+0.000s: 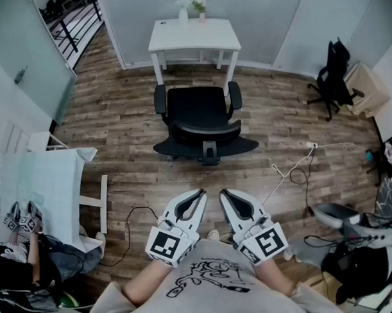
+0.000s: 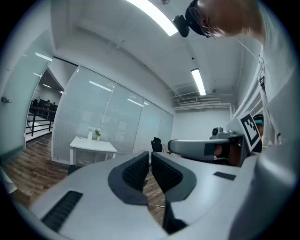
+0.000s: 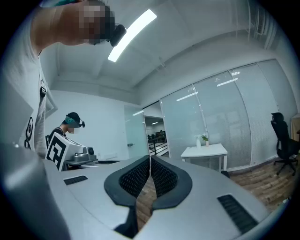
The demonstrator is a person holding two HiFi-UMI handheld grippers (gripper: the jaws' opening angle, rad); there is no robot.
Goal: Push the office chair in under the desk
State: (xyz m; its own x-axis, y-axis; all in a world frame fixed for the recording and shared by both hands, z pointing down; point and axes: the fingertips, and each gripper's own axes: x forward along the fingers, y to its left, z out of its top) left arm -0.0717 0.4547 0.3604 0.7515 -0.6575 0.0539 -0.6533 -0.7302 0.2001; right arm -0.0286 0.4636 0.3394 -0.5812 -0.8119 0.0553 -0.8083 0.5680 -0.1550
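Observation:
A black office chair (image 1: 201,117) stands on the wood floor in front of a small white desk (image 1: 193,34), its backrest toward me and its seat just short of the desk's front edge. My left gripper (image 1: 200,194) and right gripper (image 1: 223,193) are held side by side near my body, well short of the chair, both shut with nothing between the jaws. In the left gripper view the left gripper (image 2: 150,153) points level at the desk (image 2: 92,145). In the right gripper view the desk (image 3: 205,151) shows beyond the right gripper (image 3: 150,159).
A second black chair (image 1: 332,74) stands at the far right by a cardboard box (image 1: 367,89). A white cable (image 1: 293,170) lies on the floor at the right. A white table (image 1: 43,183) and a seated person (image 1: 32,254) are at the left. Glass walls surround the room.

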